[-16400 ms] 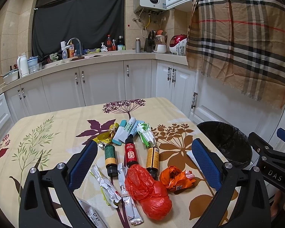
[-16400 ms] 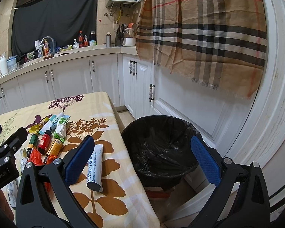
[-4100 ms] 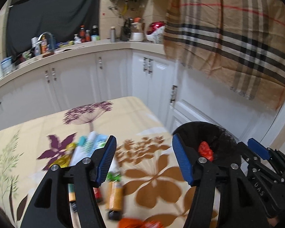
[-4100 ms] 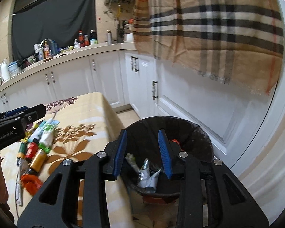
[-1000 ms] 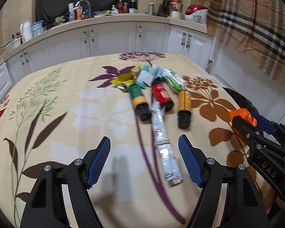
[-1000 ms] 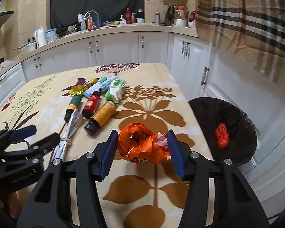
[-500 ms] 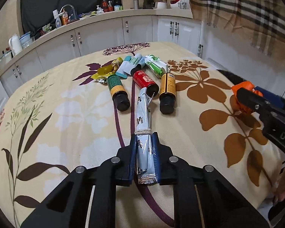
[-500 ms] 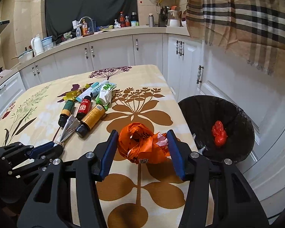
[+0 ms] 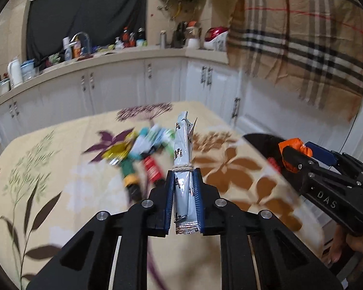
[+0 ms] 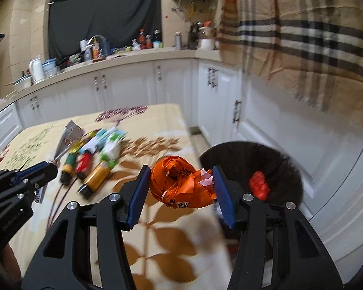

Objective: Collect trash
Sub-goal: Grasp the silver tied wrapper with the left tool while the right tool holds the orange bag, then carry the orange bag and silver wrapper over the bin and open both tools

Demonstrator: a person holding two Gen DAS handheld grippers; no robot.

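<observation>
My left gripper (image 9: 184, 186) is shut on a silver foil wrapper bundle (image 9: 182, 159) tied with string and holds it lifted above the table. My right gripper (image 10: 180, 188) is shut on a crumpled orange plastic bag (image 10: 180, 184), held over the table's right edge beside the black bin (image 10: 285, 162). A red bag (image 10: 259, 185) lies inside the bin. The right gripper with the orange bag (image 9: 293, 145) also shows in the left wrist view, and the left gripper with the wrapper (image 10: 69, 134) shows in the right wrist view.
Several bottles and tubes (image 10: 94, 157) lie in a cluster on the floral tablecloth (image 9: 60, 183). White cabinets and a cluttered counter (image 10: 123, 55) run behind. A plaid cloth (image 10: 302, 38) hangs at the right above the bin.
My left gripper has lifted the foil wrapper off the table and tilted up. My right gripper has moved toward the bin with the orange bag.
</observation>
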